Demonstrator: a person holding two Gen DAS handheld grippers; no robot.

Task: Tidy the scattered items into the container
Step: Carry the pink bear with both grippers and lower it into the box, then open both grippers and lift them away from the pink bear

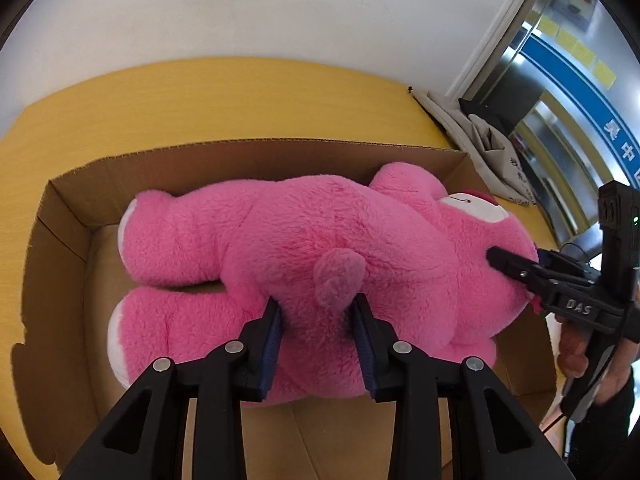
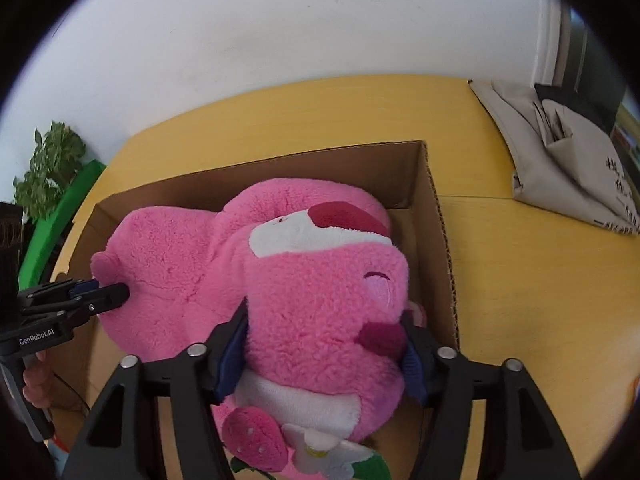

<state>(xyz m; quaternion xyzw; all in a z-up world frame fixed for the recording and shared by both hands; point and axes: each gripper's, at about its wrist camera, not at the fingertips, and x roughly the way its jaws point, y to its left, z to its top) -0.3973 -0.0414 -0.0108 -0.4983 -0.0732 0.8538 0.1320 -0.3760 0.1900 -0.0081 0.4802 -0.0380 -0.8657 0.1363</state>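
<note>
left tongs [image 1: 316, 312] clamped, right tongs [image 2: 324, 344] spread

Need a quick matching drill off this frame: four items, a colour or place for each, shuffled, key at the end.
Items:
1. plush bear
2. cardboard box
3. beige cloth bag
4. left gripper

Descriptions:
a. pinching the plush by its tail
b. lying on the yellow table, right of the box
c. pink, lying inside the box
d. brown, open-topped, standing on the table

Pairs: 1-c, 2-d, 3-b, 4-a
</note>
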